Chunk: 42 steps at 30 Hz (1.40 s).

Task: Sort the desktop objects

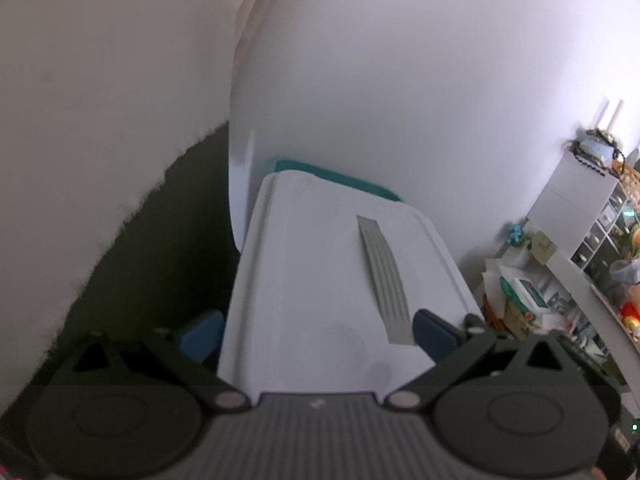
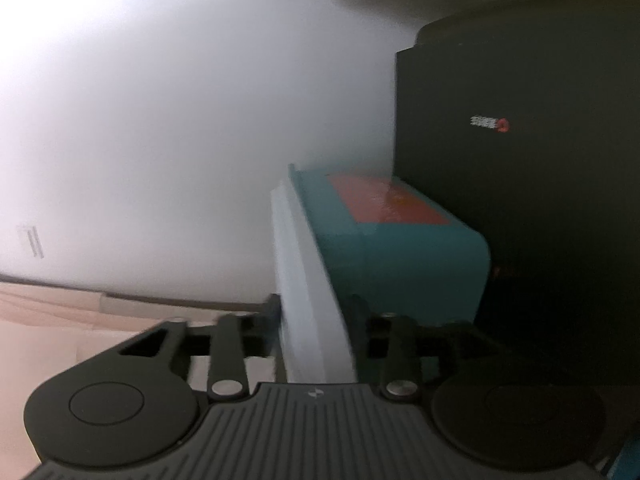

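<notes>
Black ribbed grippers, blue-padded fingers (image 1: pixel 202 338), silver screws.

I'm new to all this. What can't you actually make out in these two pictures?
Inside the teal box: hidden by its white lid, both views.
Writing on the red label and the logo on the black panel: blurred, right wrist view.
Items on the shelves: too small and cut by the edge, left wrist view.
Whether the right claw squeezes the lid's edge: blurred, right wrist view.

You see a white lid (image 1: pixel 320 280) with a grey ribbed strip (image 1: pixel 384 280), on a teal box (image 2: pixel 400 248) with an orange-red label (image 2: pixel 388 200). The claw pads (image 1: pixel 200 336) are blue.
</notes>
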Each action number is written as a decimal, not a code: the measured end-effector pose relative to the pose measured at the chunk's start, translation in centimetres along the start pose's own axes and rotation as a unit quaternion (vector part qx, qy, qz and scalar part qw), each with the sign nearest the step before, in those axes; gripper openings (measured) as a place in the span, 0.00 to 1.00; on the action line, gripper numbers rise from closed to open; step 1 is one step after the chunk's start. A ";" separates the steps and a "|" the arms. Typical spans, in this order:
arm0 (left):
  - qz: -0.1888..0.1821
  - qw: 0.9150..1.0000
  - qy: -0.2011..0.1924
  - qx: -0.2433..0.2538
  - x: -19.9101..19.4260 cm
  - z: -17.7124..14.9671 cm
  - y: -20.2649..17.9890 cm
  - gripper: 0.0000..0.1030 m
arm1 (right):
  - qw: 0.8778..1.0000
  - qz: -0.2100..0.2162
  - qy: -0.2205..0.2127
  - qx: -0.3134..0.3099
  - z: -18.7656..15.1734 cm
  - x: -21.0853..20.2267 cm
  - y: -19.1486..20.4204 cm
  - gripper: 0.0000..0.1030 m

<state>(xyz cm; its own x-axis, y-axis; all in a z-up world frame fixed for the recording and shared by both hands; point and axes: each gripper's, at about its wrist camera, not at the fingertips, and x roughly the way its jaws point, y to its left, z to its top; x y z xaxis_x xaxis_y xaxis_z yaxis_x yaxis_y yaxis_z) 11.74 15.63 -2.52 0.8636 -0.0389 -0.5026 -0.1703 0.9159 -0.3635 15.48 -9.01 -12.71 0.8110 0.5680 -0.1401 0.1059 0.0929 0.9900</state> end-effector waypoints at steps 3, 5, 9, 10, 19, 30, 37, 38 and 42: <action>0.000 1.000 0.000 0.000 0.3 0.1 0.0 0.99 | 1.000 0.007 0.003 -0.004 0.3 0.0 0.2 0.51; 0.000 1.000 0.000 0.000 0.4 0.1 0.0 0.99 | 1.000 0.009 0.006 -0.009 0.5 0.1 0.3 0.59; -0.001 1.000 0.001 0.000 0.6 0.1 0.0 0.99 | 1.000 0.001 0.007 -0.021 0.7 0.0 0.2 0.64; -0.001 1.000 0.001 0.000 0.6 0.1 -0.1 0.99 | 1.000 -0.002 0.008 -0.020 0.7 -0.1 0.1 0.65; 0.003 1.000 0.001 0.004 1.1 0.0 -0.2 0.99 | 0.999 -0.022 0.010 -0.035 -0.1 -2.3 -0.3 0.66; -0.005 1.000 0.002 -0.007 1.0 0.0 0.8 0.99 | 0.997 -0.030 0.035 -0.054 -3.0 -5.0 0.2 0.66; -0.016 1.000 0.002 -0.010 1.2 0.0 2.1 0.99 | 0.996 -0.032 0.067 -0.050 -5.2 -4.9 0.2 0.53; -0.017 1.000 0.002 -0.010 1.3 0.0 2.2 0.99 | 0.996 -0.030 0.070 -0.047 -5.5 -4.8 0.2 0.50; -0.023 1.000 0.002 -0.010 0.9 -0.4 2.9 0.99 | 0.995 -0.020 0.081 -0.048 -6.4 -4.5 0.5 0.32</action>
<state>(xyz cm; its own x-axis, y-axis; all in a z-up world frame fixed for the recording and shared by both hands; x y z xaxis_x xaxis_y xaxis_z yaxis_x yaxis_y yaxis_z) 11.82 18.04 -4.36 0.8690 -0.0817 -0.4881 -0.1408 0.9047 -0.4020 8.21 -6.23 -11.70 0.7030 0.6860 -0.1876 0.0748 0.1910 0.9787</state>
